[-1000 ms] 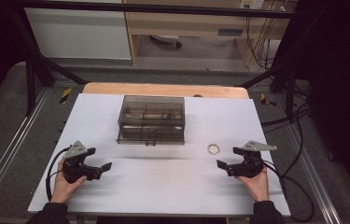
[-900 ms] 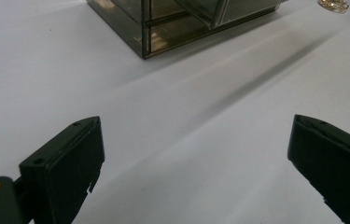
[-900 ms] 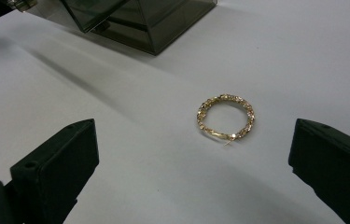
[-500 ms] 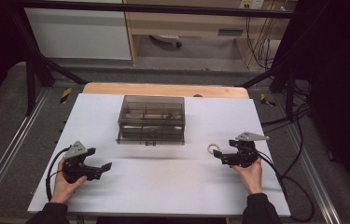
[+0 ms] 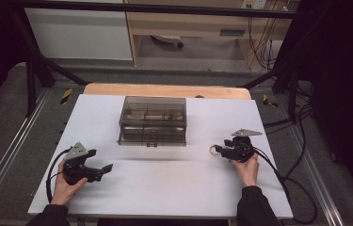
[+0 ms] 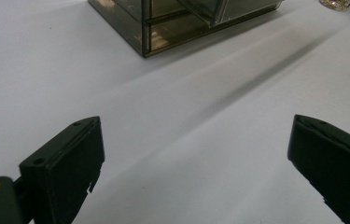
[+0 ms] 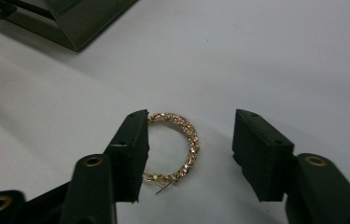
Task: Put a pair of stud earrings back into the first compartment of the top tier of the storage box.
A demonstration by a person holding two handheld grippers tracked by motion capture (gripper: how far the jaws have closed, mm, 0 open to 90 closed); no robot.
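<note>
A small gold hoop earring (image 7: 182, 144) set with stones lies flat on the white table (image 5: 174, 183). My right gripper (image 7: 189, 154) is open around it, one jaw at the hoop's left side and the other well off to its right. From above, the earring (image 5: 212, 150) sits just at the tips of that gripper (image 5: 219, 150), right of centre. A smoky transparent drawer box (image 5: 152, 121) stands in the middle of the table. My left gripper (image 5: 104, 169) rests at the front left, open wide over bare table (image 6: 196, 140) with nothing between its jaws.
The drawer box (image 6: 182, 18) appears at the top of the left gripper view, its corner (image 7: 70, 18) at the upper left of the right gripper view. A wooden board (image 5: 164, 90) edges the table's far side. Black cables (image 5: 292, 183) trail off the right edge.
My right gripper has moved forward and left across the table to the earring, which now lies between its open jaws. The left gripper has stayed where it was.
</note>
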